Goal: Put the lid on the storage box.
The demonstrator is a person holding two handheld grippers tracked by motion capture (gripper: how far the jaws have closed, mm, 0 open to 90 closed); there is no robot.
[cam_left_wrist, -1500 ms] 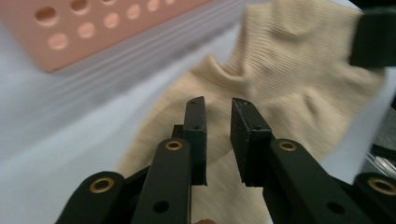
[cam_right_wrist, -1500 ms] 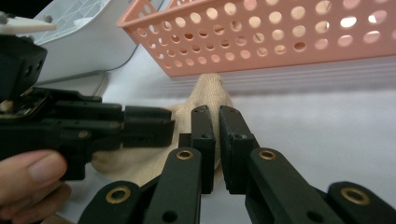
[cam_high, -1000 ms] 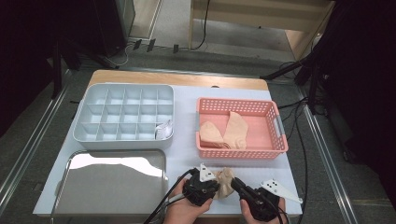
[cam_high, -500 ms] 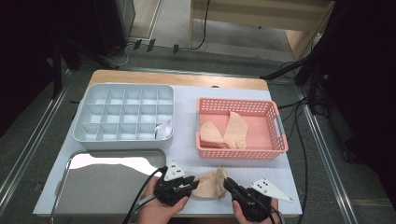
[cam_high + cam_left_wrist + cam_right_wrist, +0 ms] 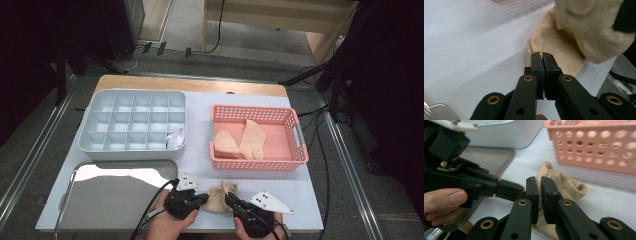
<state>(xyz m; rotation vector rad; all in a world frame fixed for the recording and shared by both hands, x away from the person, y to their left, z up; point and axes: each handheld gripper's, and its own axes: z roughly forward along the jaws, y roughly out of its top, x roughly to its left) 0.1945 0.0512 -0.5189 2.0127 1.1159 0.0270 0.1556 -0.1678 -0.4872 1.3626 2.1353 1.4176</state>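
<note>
L gripper sat at the table's near edge, jaws pressed together on the edge of the beige sock; in the left gripper view the pads met with a sliver of knit fabric right at their tips, so how much was pinched was hard to make out. R gripper came in from 3 o'clock of the sock; in the right gripper view its jaws stood nearly closed around a fold of the sock, a thin gap between them, cloth between. Both hands were cut off by the bottom of the high view. The sock was bunched up, its lower part hidden behind both jaw sets.

Outward: steel tray at 9 o'clock of the grippers, grey divided box at 11, w/ a small pale item in its near-right cell, too blurred to tell. Pink basket at 1 o'clock held two more beige socks.

Vs 0.5 s ago: both grippers had shifted a bit right and closer together, sock more compressed between them. Basket, box, tray unchanged.
</note>
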